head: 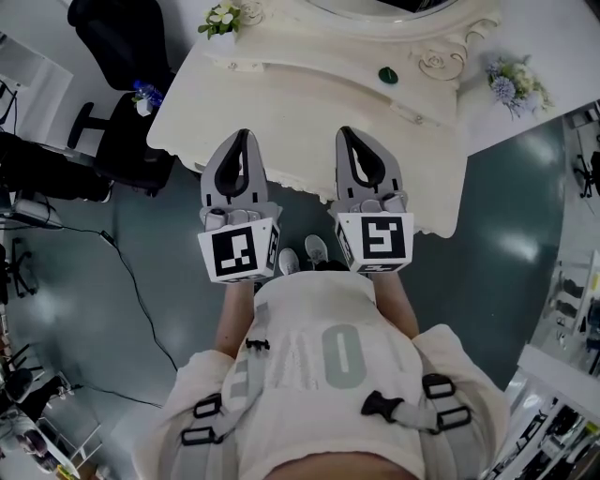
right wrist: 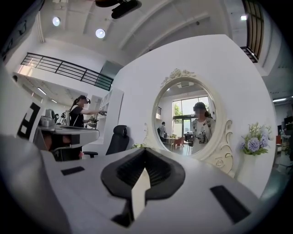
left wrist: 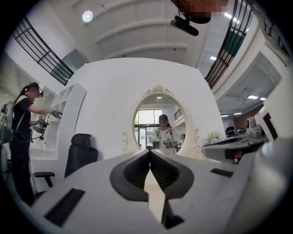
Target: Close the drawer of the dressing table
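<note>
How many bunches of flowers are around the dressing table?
3. A white bunch at the back left of the dressing table, a purple bunch past its right end, and a small blue bunch off its left end. Others could be out of frame.

The white dressing table (head: 309,103) fills the upper middle of the frame, its carved mirror frame (head: 441,37) along the top edge. The left gripper (head: 242,133) and right gripper (head: 345,131) hang side by side over its near edge, tips together, pointing at the table. A small dark green object (head: 388,75) lies on top. A black office chair (head: 122,56) stands at upper left.
</note>
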A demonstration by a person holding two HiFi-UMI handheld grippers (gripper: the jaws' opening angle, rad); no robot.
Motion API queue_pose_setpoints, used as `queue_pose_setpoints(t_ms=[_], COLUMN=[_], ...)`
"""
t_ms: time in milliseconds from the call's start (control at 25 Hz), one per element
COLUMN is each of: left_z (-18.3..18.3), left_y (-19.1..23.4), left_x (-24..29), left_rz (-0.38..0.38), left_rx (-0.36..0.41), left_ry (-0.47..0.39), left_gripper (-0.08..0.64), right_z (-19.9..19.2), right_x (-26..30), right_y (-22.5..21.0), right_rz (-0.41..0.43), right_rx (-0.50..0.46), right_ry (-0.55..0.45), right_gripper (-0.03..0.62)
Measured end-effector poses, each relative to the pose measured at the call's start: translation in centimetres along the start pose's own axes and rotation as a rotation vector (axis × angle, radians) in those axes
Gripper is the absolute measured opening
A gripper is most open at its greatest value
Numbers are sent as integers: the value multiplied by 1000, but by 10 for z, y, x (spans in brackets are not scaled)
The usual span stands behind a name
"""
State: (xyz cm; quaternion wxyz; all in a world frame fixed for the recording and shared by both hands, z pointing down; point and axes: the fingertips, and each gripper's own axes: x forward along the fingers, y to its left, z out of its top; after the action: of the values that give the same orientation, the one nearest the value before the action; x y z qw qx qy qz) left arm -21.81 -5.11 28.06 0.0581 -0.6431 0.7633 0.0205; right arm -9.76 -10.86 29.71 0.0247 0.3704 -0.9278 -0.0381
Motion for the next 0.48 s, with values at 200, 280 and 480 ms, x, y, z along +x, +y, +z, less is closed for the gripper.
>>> queue_pose_setpoints(t_ms=[200,280,480], left_z=[-1,1,2], left_y=[7,8,10], left_x=[-6,-8,-12], left_rz=[16,18,20], left_rx=[-2,-2,0], left_ry=[3,1,-6], left_gripper=[20,20,20], right_z=[0,0,-2], right_x=[-1,-2,-4], right_y=[2,4,6], right_rz=[9,8,10], right_rx=[39,34,30], right_ry=[1,5,8], right_gripper=[8,8,8])
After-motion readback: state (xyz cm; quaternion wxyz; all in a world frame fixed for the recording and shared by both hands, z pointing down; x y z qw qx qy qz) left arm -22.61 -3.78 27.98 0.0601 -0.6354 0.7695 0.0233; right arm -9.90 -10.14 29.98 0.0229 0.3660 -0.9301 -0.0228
